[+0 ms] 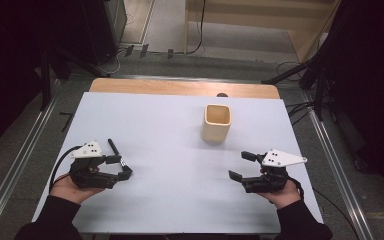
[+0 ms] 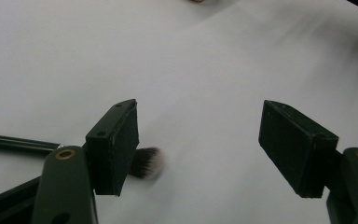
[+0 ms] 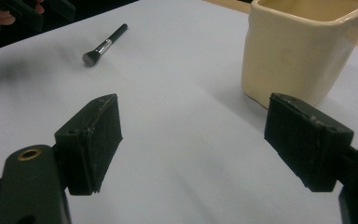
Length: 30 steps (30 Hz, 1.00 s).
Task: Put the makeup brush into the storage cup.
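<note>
At the left of the high view, the left hand-held gripper (image 1: 123, 166) sits low over the white surface (image 1: 170, 150) with its jaws spread and nothing between them. The makeup brush (image 1: 114, 150) lies flat on the surface right by that gripper, its black handle running away toward the far side and its bristle end nearest the jaws. In the left gripper view the bristle tuft (image 2: 147, 162) peeks out just beside one pad, outside the gap, and the handle trails off to the picture's left edge; whether the pad touches the bristles is hard to tell. This reads as the approach step: the brush is not yet gripped, and the likely aim is to lift it and stand it in the cream ceramic cup (image 1: 216, 123), which stands upright and apparently empty toward the far right-centre of the surface, well apart from the brush. The next move calls for shifting the left hand-held gripper so the thin handle, not the soft tuft, lies between the pads, then closing squarely on it. At the right, the right hand-held gripper (image 1: 243, 166) is likewise spread and empty, near the cup but not touching it; in its own view the cup (image 3: 303, 46) stands just beyond one pad, so it is well placed to steady the cup.
</note>
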Motion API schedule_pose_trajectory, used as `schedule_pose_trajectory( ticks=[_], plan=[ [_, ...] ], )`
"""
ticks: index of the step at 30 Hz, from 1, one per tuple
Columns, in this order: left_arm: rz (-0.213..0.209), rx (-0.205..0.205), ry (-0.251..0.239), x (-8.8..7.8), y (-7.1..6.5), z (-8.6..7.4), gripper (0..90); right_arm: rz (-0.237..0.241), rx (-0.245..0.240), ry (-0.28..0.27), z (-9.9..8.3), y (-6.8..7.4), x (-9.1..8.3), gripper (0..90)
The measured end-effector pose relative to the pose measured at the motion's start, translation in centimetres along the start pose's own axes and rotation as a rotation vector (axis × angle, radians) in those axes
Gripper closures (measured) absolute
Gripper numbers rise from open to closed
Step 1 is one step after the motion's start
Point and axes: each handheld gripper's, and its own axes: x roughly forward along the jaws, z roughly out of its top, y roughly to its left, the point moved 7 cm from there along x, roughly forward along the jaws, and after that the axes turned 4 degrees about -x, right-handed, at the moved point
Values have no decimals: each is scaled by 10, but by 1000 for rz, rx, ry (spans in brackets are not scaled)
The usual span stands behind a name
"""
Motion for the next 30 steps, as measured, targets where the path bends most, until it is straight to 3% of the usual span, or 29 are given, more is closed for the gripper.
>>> schedule_pose_trajectory(
  ticks=[13,15,30],
  plan=[
    [21,-17,44,2,2,-3,292,17,-27,45,-4,3,3,199],
    [16,-24,53,3,1,-4,291,14,-36,81,-8,3,4,199],
    [29,-37,57,3,2,-3,289,16,-28,74,-8,2,3,198]
  ],
)
